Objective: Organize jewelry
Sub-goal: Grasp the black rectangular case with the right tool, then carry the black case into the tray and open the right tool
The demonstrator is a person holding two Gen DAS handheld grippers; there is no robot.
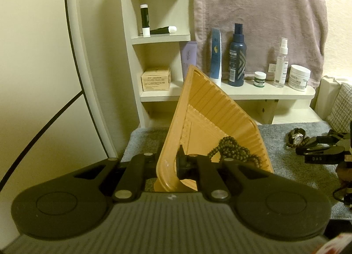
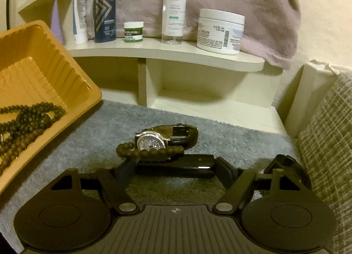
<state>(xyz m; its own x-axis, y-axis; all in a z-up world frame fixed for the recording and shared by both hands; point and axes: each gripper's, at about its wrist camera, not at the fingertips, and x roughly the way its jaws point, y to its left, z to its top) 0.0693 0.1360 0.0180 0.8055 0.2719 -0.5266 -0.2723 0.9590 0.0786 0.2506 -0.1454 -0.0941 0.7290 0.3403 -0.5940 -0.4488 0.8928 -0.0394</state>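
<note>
My left gripper [image 1: 170,163] is shut on the rim of an orange plastic tray [image 1: 211,108] and holds it tilted up on edge. Dark bead necklaces [image 1: 235,150] lie in the tray's low corner; they also show in the right wrist view [image 2: 28,119], inside the tray [image 2: 72,73]. A crystal-faced watch [image 2: 154,141] with a black strap lies on the grey mat, a brown bead bracelet [image 2: 151,152] against its front. My right gripper [image 2: 176,168] is open just in front of them, its fingers spread. It shows in the left wrist view [image 1: 319,148] near the watch [image 1: 297,137].
A white shelf [image 2: 176,56] behind the mat holds bottles, a spray bottle [image 2: 173,10] and cream jars [image 2: 220,31]. A pink towel [image 1: 264,12] hangs behind. A checked cushion [image 2: 325,144] lies at the right. A round mirror edge [image 1: 74,56] is at the left.
</note>
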